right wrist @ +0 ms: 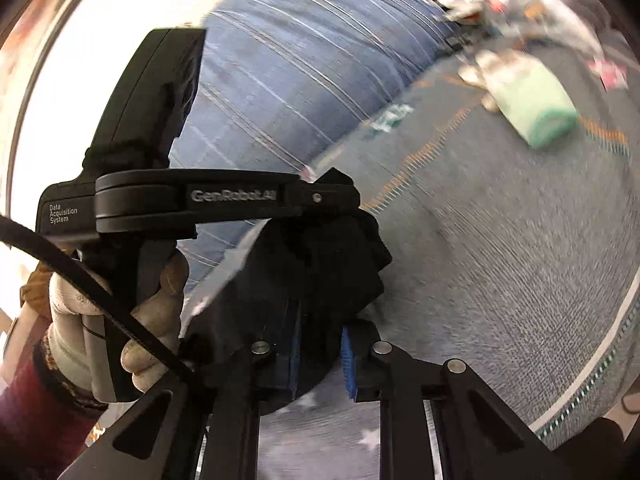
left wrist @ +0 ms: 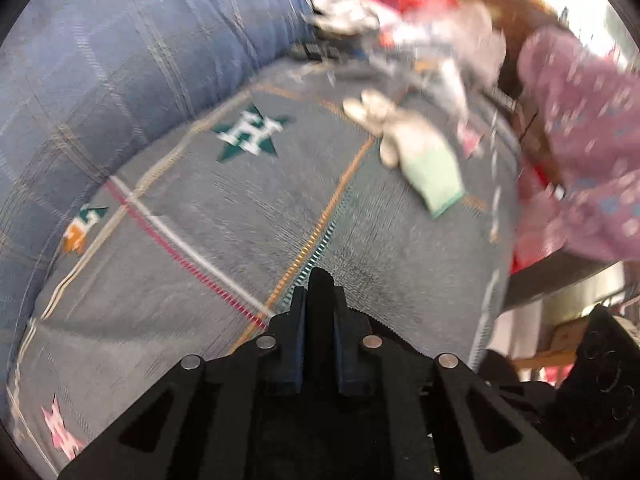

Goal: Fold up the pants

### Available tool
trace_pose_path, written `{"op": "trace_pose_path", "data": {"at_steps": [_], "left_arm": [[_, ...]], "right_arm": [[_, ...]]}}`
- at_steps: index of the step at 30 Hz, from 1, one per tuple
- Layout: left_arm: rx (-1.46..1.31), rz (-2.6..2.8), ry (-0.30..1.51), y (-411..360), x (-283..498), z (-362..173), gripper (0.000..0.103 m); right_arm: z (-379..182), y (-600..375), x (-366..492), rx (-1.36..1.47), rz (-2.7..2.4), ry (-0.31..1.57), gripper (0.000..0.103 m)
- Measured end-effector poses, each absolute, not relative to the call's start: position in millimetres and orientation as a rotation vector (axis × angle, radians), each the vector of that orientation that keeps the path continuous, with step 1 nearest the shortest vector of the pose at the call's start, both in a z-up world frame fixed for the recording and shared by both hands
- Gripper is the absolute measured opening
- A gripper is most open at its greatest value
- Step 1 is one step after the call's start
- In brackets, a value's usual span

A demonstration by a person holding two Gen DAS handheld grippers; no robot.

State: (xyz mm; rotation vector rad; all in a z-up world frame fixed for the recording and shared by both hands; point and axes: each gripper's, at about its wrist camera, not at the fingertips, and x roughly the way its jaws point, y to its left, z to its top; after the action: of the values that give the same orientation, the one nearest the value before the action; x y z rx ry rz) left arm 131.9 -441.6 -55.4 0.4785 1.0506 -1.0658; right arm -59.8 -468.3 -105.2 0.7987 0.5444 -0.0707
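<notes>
The black pants (right wrist: 320, 264) hang bunched between both grippers above the bed. In the right wrist view my right gripper (right wrist: 320, 336) is shut on the dark cloth, with blue pads at its sides. In the left wrist view my left gripper (left wrist: 320, 300) is shut on a thin black edge of the pants (left wrist: 320, 284), which sticks up between the fingers. The left gripper's body and the gloved hand holding it (right wrist: 156, 304) show at the left of the right wrist view. Both views are blurred by motion.
A grey-blue bedspread (left wrist: 200, 240) with star patterns covers the bed. A blue plaid pillow (left wrist: 120, 60) lies at the back left. A rolled mint-green cloth (left wrist: 432, 168) and a heap of mixed clothes (left wrist: 400, 0) lie farther back. Pink patterned fabric (left wrist: 592, 140) is at the right.
</notes>
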Motion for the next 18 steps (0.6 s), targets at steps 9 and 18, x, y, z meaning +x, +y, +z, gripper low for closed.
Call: {"op": "trace_pose_path", "data": {"at_steps": [9,18], "left_arm": [[0.149,-1.01,0.911,-293,130,24,0.011],[-0.227,-0.831,0.879,-117,140,9,0.011]], "right_arm": [[-27,-388,-46,0.588,0.14,0.517,0.015],[-14,-244,-5,0.311,0.346,0.616,0.015]]}}
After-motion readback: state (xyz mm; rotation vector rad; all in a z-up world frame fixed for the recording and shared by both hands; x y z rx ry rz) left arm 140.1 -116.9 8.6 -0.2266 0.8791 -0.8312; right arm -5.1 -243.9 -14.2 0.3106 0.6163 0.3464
